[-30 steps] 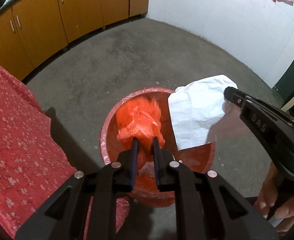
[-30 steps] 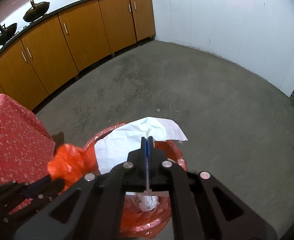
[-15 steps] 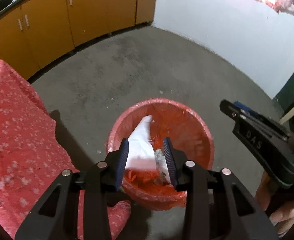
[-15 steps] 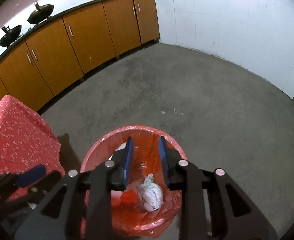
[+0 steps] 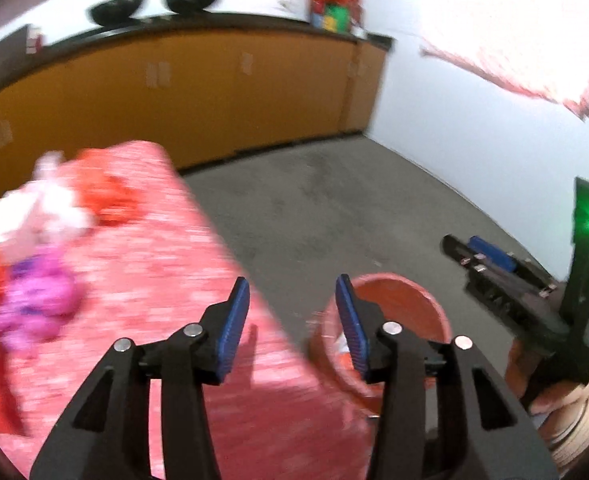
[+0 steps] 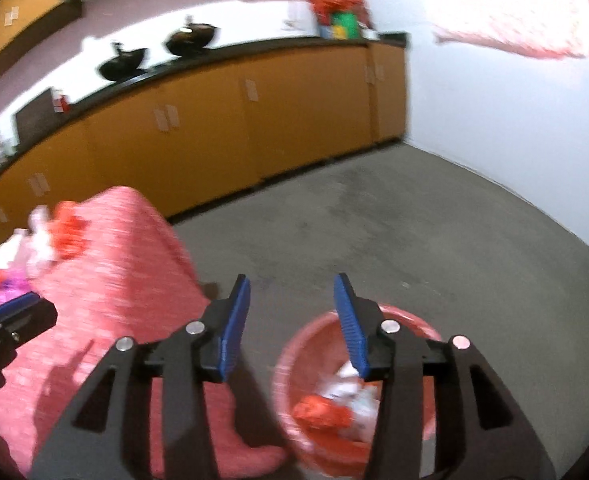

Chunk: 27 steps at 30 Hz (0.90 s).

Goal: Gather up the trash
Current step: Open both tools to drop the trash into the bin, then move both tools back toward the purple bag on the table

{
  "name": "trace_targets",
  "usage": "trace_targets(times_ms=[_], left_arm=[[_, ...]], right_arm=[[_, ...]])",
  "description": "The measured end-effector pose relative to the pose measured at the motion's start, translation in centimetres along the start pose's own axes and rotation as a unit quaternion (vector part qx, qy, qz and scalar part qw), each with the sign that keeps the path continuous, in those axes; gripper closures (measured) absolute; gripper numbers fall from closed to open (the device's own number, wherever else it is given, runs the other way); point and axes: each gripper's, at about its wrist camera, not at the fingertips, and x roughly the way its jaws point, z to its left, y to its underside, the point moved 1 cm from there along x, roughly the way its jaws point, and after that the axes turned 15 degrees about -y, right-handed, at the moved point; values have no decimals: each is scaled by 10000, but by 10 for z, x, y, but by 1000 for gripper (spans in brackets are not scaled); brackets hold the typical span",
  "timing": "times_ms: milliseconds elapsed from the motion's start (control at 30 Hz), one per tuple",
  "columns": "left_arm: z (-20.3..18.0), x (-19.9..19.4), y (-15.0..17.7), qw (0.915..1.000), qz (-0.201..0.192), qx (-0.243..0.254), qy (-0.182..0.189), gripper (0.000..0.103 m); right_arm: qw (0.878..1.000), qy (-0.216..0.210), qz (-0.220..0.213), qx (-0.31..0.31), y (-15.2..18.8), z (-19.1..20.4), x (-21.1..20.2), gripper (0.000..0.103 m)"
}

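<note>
A red trash bin [image 5: 398,308] lined with a red bag stands on the floor beside a table with a red flowered cloth [image 5: 134,288]. In the right wrist view the bin [image 6: 314,344] holds orange and white trash [image 6: 334,404]. More trash lies on the table: white [image 5: 50,204], orange [image 5: 110,196] and purple [image 5: 38,292] crumpled pieces. My left gripper [image 5: 292,292] is open and empty, above the table's edge and the bin. My right gripper [image 6: 292,292] is open and empty above the bin; it also shows in the left wrist view [image 5: 490,264].
Orange cabinets [image 6: 214,128] with a dark counter run along the far wall, with two black woks [image 6: 190,40] on top. A white wall [image 6: 514,120] stands at the right. Grey floor [image 6: 394,220] lies beyond the bin. Both views are blurred.
Both grippers have swung up and left from over the bin toward the table and opened wider. The orange and white trash they held a second ago now lies in the bin.
</note>
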Motion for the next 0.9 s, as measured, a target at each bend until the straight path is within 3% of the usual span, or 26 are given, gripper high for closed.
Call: trace_targets(times_ms=[233,400,667,833,900], left_arm=[[120,-31,23,9902,-188,-570,-1257,50],[178,-36,40,9782,-20,-1014,-1811,48],[192,-26,52,9738,47,-1010,-2035,45],[197,-14,56,9679,213,-1003,-2295,44],[206,-6,57,9649,326,-1120,-2354,49]], right_arm=[[9937,-1004,68,-491,-14,110,11,55],[9852,-1450,248,-881,-2,176,24,55],[9791,-1668,342,-1116,19,235,42,55],[9799,-1598,454,-1104,26,241,54,55],[9804,-1574,492,-1076,26,241,57,55]])
